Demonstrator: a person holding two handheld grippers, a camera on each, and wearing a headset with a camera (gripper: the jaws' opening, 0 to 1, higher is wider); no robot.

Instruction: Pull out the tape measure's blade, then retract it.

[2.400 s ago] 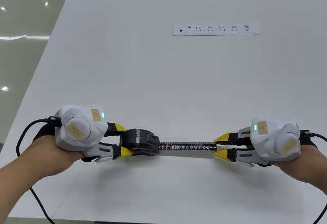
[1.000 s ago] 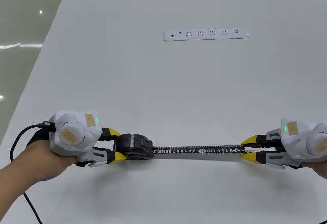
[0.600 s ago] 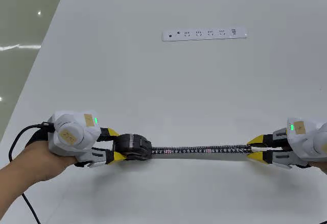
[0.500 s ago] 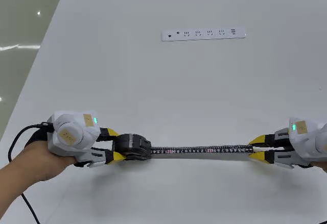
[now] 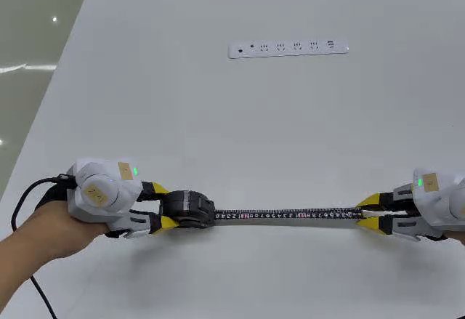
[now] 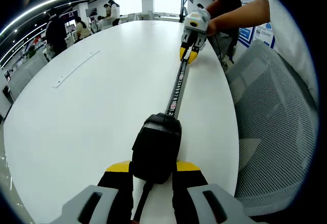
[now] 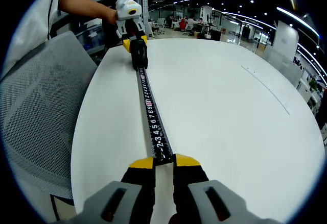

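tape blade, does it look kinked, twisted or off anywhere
Nothing stands out. The blade runs straight, printed face up, from the case, clamped in the left gripper, to its tip, pinched by the right gripper. No kink or twist shows.

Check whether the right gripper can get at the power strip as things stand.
Probably not yet. The way across the table to the power strip is free, but the right gripper is shut on the blade; it would have to let go first.
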